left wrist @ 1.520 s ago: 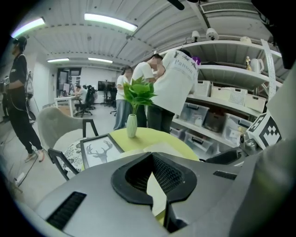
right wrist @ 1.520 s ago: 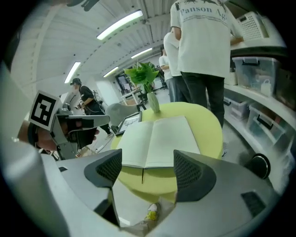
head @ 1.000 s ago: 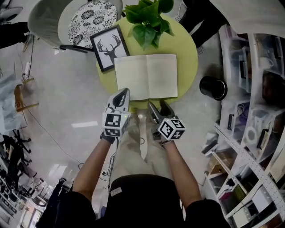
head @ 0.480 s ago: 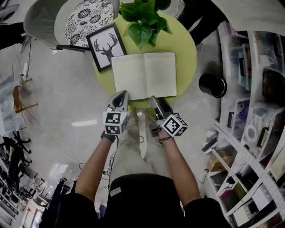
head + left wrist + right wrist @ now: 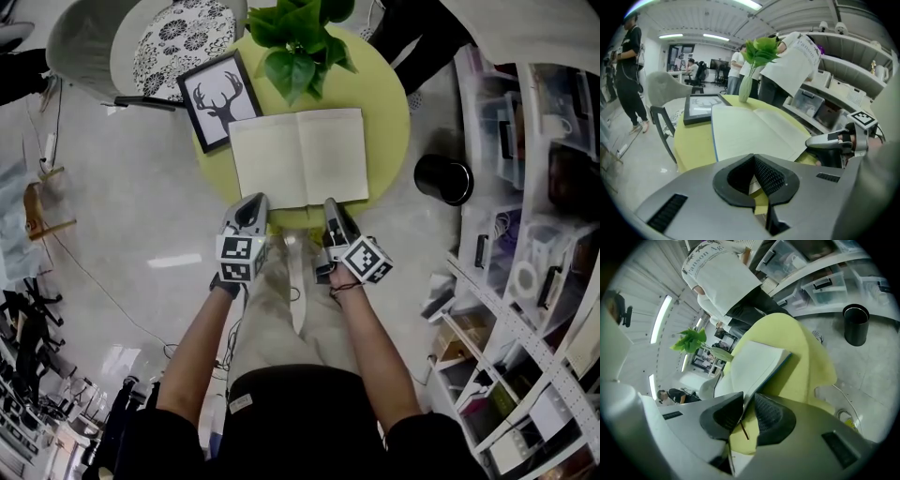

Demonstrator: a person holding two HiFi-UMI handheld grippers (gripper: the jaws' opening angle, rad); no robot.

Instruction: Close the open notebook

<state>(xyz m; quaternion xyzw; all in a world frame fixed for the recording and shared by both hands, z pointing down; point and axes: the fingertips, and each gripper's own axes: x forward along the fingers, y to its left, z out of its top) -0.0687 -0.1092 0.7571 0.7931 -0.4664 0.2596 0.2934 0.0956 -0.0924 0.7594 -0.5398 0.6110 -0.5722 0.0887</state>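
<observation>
The open notebook (image 5: 298, 155) lies flat on the round yellow-green table (image 5: 386, 103), white pages up, with a blue cover edge showing in the right gripper view (image 5: 757, 362). My right gripper (image 5: 331, 206) is at the near edge of the right-hand page. Its jaws have just been closing, and in its own view (image 5: 746, 404) they stand narrow with the notebook's near corner running in between the pads. My left gripper (image 5: 255, 202) hovers shut and holding nothing just short of the table's near rim, below the left page (image 5: 750, 131).
A framed deer picture (image 5: 217, 101) and a potted plant (image 5: 295, 37) share the table behind the notebook. On the floor to the right stands a black bin (image 5: 445, 180), with shelving (image 5: 534, 187) beyond. A chair (image 5: 141, 42) stands at the back left. People stand behind the table.
The right gripper has rolled, slid up to the notebook's near edge and narrowed its jaws from wide apart. The left gripper has barely shifted.
</observation>
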